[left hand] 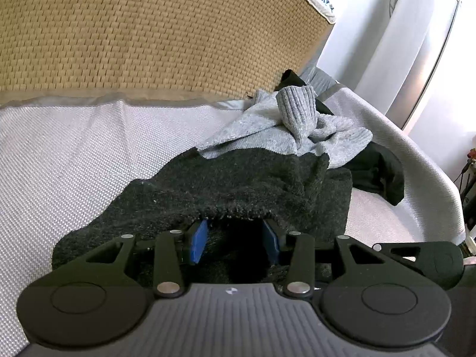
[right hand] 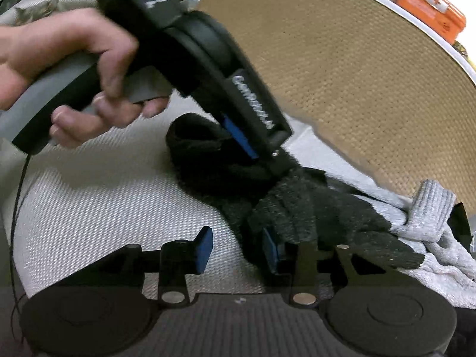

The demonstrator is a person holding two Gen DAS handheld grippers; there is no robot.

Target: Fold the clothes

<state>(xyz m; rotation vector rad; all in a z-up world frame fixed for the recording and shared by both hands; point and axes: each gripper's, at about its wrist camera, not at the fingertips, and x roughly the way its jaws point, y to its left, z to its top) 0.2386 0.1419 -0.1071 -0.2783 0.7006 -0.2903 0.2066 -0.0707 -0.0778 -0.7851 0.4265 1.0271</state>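
Observation:
A dark charcoal fuzzy garment (left hand: 238,184) lies rumpled on the white textured bed surface (left hand: 74,148). My left gripper (left hand: 235,229) is open, and the garment's hem drapes over its blue fingertips and hides them. In the right wrist view a hand (right hand: 74,59) holds that left gripper (right hand: 255,151), whose blue pads (right hand: 238,138) sit inside a fold of the dark garment (right hand: 297,208). My right gripper (right hand: 236,236) stands open low over the bed. Its right pad touches the garment's edge and its left pad is over bare bed.
A light grey knit sweater (left hand: 297,125) (right hand: 431,217) lies bunched behind the dark garment, with a black garment (left hand: 377,172) beside it. A tan woven panel (left hand: 148,29) rises behind the bed. An orange case (right hand: 431,9) sits on top of it. A thin cable (right hand: 17,208) hangs at left.

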